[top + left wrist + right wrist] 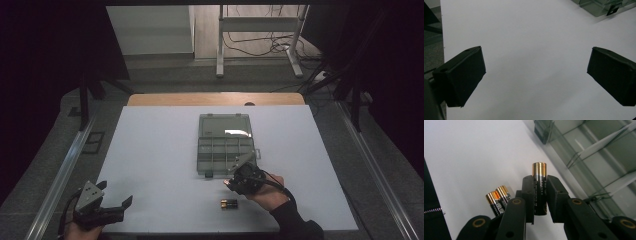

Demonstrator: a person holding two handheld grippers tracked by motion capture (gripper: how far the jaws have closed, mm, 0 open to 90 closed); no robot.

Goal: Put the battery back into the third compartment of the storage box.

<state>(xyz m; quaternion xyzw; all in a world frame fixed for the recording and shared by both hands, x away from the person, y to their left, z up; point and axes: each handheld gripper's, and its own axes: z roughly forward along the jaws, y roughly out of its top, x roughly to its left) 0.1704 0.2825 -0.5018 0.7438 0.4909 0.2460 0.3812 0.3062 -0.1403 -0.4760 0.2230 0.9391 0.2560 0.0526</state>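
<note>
Dim room; white table (150, 165); grey floor (165, 75); metal frame (260, 25) behind.

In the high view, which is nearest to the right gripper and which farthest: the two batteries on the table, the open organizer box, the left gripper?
1. Open organizer box: just beyond the right gripper.
2. Two batteries: toward the person; nearly as close.
3. Left gripper: far off at the table's left corner.

Right claw (540, 195) clamped on black-and-gold battery (539, 187), jaws pressing its black body from both sides. Battery upright between jaws, gold cap above jaw tops, clear of desk. Two more batteries (498, 200) lying side by side on white desk (474, 152), left of claw, touching each other, gold ends pointing away from camera. Clear plastic compartment box (594, 157) at right, dividers visible, dark latch at its far left corner.
</note>
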